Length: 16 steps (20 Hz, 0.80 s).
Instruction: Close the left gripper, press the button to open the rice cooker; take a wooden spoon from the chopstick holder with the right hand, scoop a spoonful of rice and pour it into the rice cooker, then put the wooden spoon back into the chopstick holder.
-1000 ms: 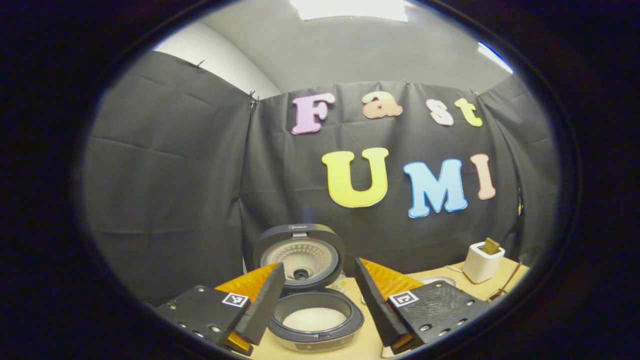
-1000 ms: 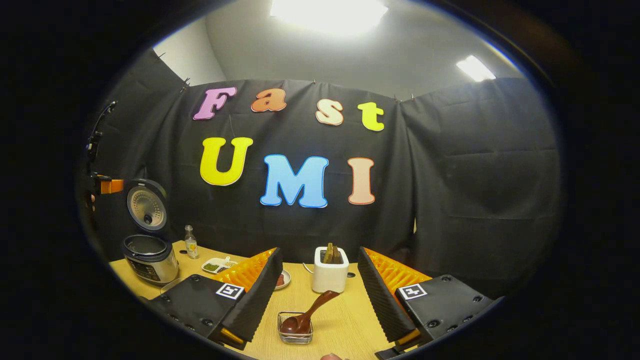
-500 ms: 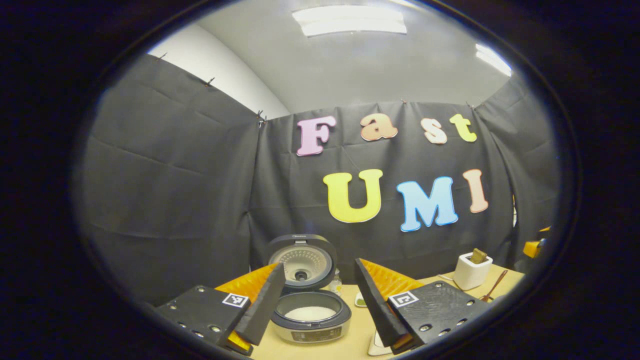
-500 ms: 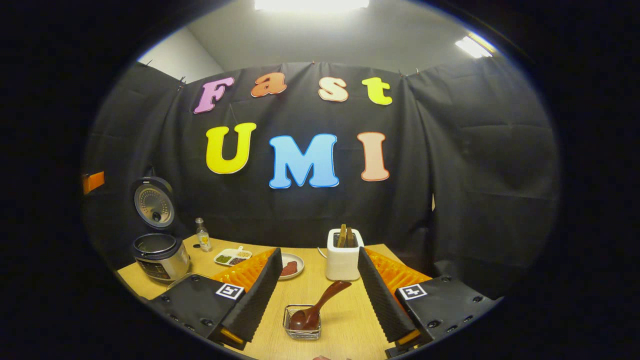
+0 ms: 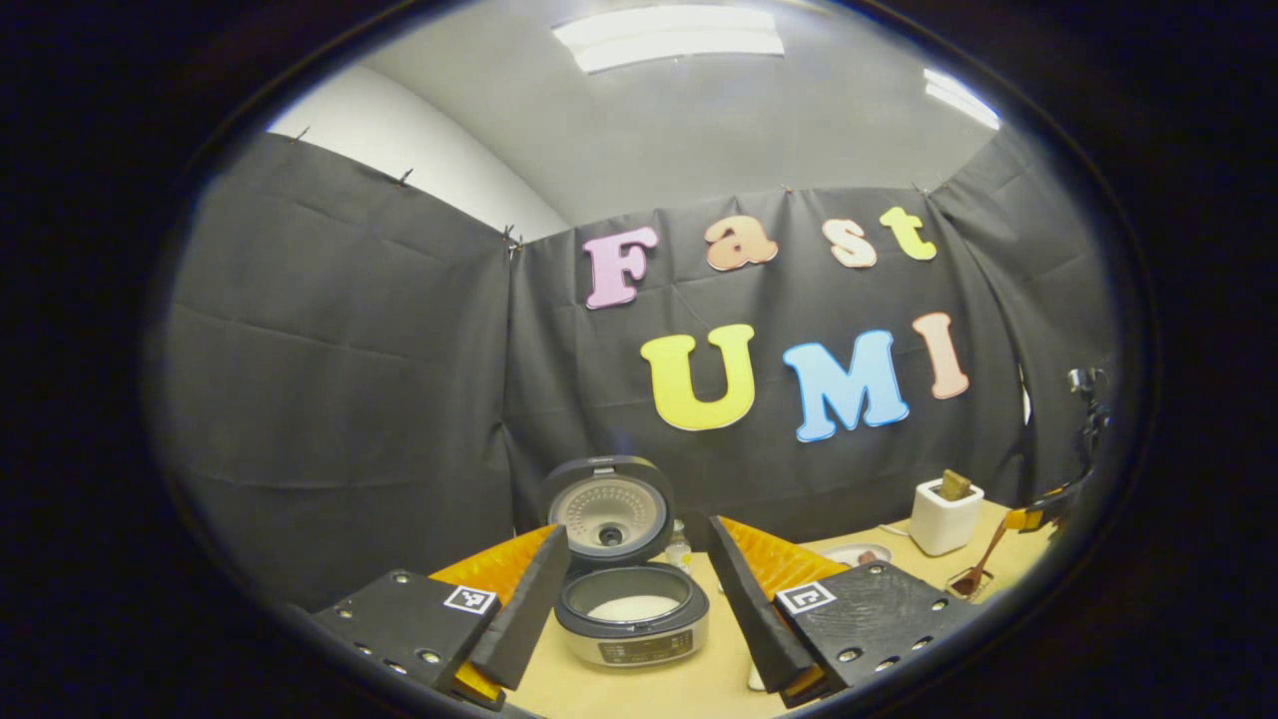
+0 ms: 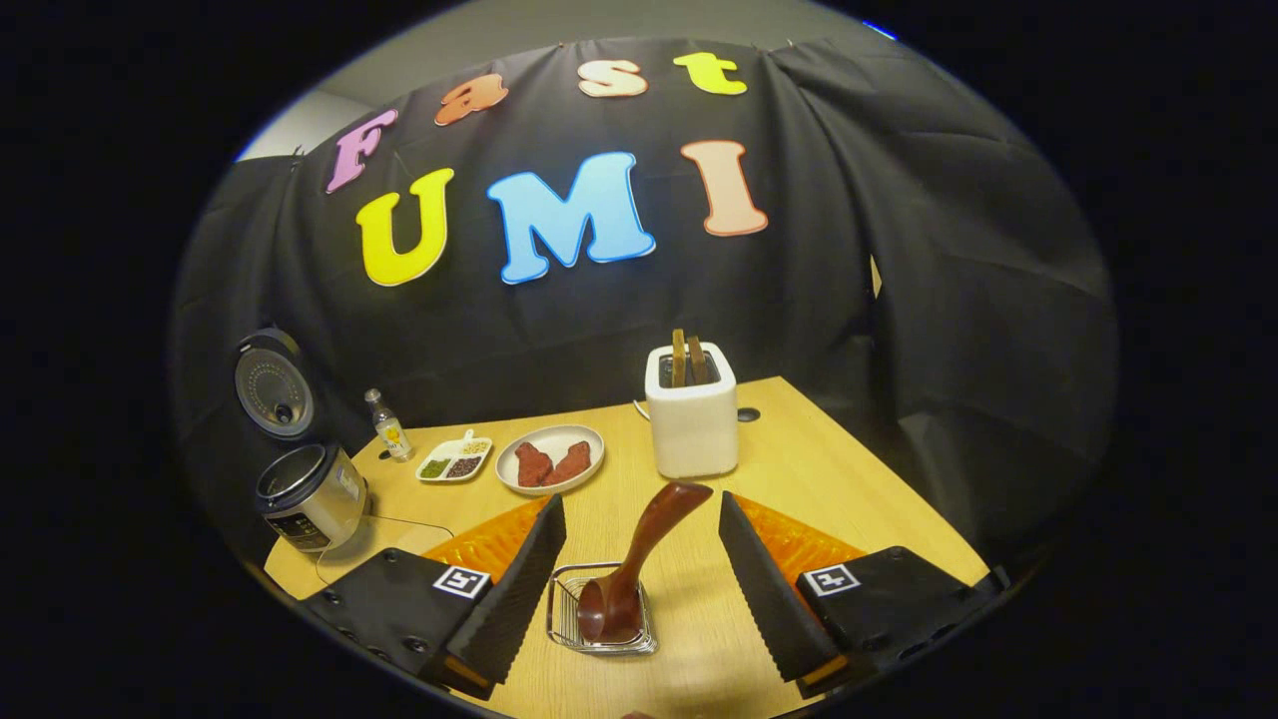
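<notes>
Your right gripper (image 6: 639, 559) has been lowering toward the wooden spoon (image 6: 639, 559), jaws spread around its handle; your left gripper (image 5: 634, 599) is hovering, released, before the open rice cooker (image 5: 631, 611).

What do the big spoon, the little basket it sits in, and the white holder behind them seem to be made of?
The spoon looks like dark wood with a smooth, slightly glossy finish: reddish-brown, with soft highlights. The basket looks like thin shiny metal wire: silvery and see-through. The white holder has a matte, even surface with rounded corners; ceramic or plastic, I cannot tell which.
</notes>
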### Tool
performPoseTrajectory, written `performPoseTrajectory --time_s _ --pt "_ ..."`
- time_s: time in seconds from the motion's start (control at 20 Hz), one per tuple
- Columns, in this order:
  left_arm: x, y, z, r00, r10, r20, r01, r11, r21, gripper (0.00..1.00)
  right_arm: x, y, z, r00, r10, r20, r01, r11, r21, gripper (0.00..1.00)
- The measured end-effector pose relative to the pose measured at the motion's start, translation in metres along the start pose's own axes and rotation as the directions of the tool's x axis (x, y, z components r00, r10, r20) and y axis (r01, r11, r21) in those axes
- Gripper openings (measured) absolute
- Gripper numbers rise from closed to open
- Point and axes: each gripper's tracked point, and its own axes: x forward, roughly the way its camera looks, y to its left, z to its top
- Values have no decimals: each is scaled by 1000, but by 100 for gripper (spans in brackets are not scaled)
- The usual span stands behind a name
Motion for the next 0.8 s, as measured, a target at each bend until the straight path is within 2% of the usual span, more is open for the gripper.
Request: performPoseTrajectory --time_s 0.3,0.35,0.5,0.6,0.65,0.7,0.75,0.8 --pt "-3 8 -8 999 16 -30 -16 1000 19 86 44 -8 -35 990 3 -144 15 992 126 98" --pt "-4 10 -10 999 18 -34 -17 1000 19 86 46 -6 -41 987 12 -162 12 989 146 93" --pt "-4 13 -12 999 28 -42 -27 999 24 84 58 -10 -41 983 17 -184 19 981 195 92" --pt "-4 13 -12 999 33 -41 -32 999 27 84 65 -7 -40 980 31 -196 16 972 233 84" --pt "-5 15 -12 999 35 -39 -34 999 29 84 63 -5 -37 979 45 -199 7 966 257 54" --pt "-6 16 -10 999 39 -38 -38 999 29 84 67 -1 -38 975 63 -212 -1 960 280 52" --pt "-6 15 -10 999 41 -36 -40 999 28 84 66 2 -38 973 77 -216 -8 953 301 36" --pt "-6 16 -9 998 43 -35 -42 999 27 84 66 5 -36 971 96 -220 -21 948 318 29"
